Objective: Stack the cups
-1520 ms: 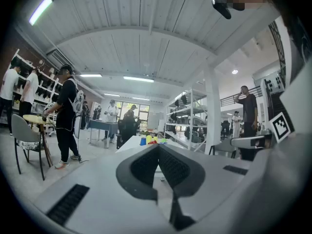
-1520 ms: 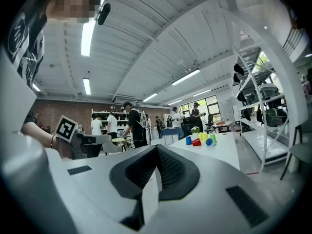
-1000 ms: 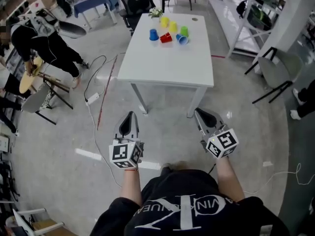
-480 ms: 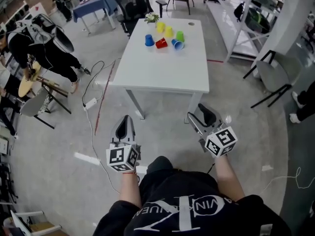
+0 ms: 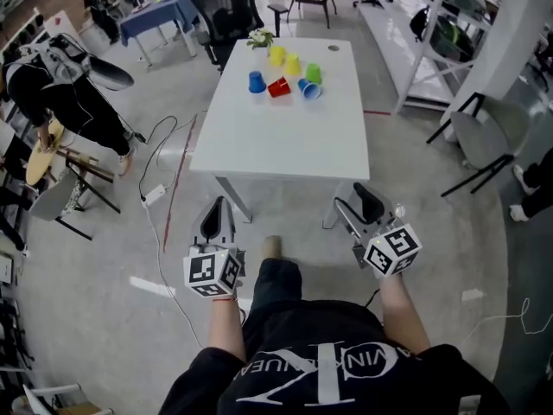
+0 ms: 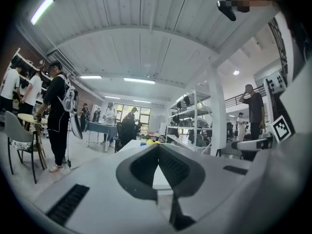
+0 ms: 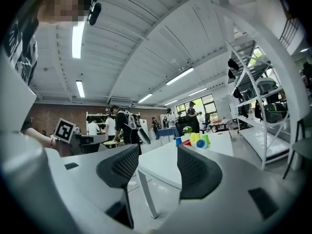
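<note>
Cups (image 5: 293, 64): six, bunched at the 12 o'clock end of the bench (image 5: 285, 137), well apart from both tongs.
Looks: plain tapered party cups in bright solid colours; two yellow cups (image 5: 276, 55), a green cup (image 5: 313, 73), a red cup (image 5: 278, 87), a blue cup (image 5: 256, 81), a second blue cup (image 5: 308, 89).
Poses: yellow, green and the blue cup at 9 o'clock of the bunch standing, mouth up or down not clear; red cup and second blue cup tipped on their sides between them.
Handling: probably very light, thin-walled, springy and smooth; likely to skid or roll on the bench and to buckle under a hard squeeze.
Hold: best a light pinch across the wall near the rim; lying ones taken from the side, then turned to match the stack.
Left tongs (image 5: 217, 214): closed, tips together, nothing between; at 7 o'clock, short of the bench's near edge.
Right tongs (image 5: 359, 207): wide, empty; at 5 o'clock, aimed toward the bench.
Stage: no cup nested yet; reach not begun.
</note>
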Tool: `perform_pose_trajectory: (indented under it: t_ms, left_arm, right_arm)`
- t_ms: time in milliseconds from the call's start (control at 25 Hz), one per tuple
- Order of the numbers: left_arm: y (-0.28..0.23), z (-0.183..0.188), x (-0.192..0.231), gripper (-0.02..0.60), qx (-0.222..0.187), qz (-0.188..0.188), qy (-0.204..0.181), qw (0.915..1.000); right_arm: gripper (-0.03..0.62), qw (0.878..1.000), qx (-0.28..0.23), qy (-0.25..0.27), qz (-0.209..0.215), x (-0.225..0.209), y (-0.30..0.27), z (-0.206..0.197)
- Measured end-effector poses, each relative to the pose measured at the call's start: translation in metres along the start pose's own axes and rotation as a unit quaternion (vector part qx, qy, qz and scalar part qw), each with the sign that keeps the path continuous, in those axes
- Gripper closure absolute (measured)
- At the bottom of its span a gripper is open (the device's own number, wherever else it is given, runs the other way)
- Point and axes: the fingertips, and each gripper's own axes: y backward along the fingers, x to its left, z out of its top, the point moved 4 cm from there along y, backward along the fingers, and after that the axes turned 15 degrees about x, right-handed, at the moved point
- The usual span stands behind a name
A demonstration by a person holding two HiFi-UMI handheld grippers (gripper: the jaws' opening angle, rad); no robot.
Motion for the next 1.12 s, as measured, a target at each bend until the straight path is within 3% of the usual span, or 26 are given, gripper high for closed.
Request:
perform_pose_trajectory:
  t_ms: [440,1120]
  left_arm:
    - [-0.143,0.047,0.073,0.578,0.019,-0.058,-0.020,0.9979]
    - [-0.290,0.081,0.173,0.578,0.042,-0.105,-0.020,0.9934]
  right_arm:
    - [0.352,0.999,0.023,-0.014,-0.021,-0.044,-0.138,0.044]
    - [0.350,0.996,0.051,-0.032,-0.059,-0.088,-0.293,0.082]
